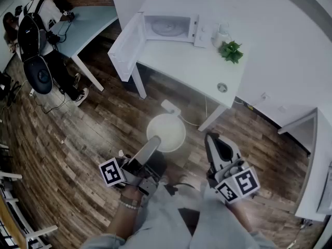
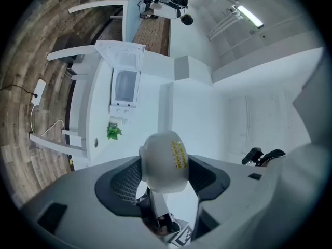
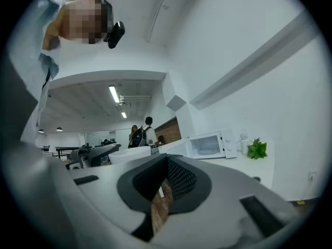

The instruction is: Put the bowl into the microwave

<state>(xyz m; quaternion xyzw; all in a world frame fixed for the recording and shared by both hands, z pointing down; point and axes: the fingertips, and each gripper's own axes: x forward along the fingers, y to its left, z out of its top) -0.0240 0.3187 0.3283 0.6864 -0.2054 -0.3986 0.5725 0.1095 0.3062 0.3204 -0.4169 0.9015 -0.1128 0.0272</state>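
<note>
A white bowl [image 1: 167,132] hangs in the air above the wooden floor, with my left gripper [image 1: 154,143] shut on its near rim. In the left gripper view the bowl [image 2: 164,160] shows its underside with a yellow sticker, wedged between the two dark pads [image 2: 123,183]. The white microwave [image 1: 169,27] stands on the white table [image 1: 207,69] ahead, its door [image 1: 126,46] swung open to the left and its glass turntable bare. My right gripper [image 1: 213,139] is shut and empty, to the right of the bowl. The right gripper view shows the microwave [image 3: 209,145] and the bowl [image 3: 129,154] beyond its jaws.
A small green plant [image 1: 231,51] and a white jug [image 1: 222,34] stand on the table right of the microwave. A cable and power strip [image 1: 170,107] lie on the floor under the table. People stand by a blue desk [image 1: 88,27] far left.
</note>
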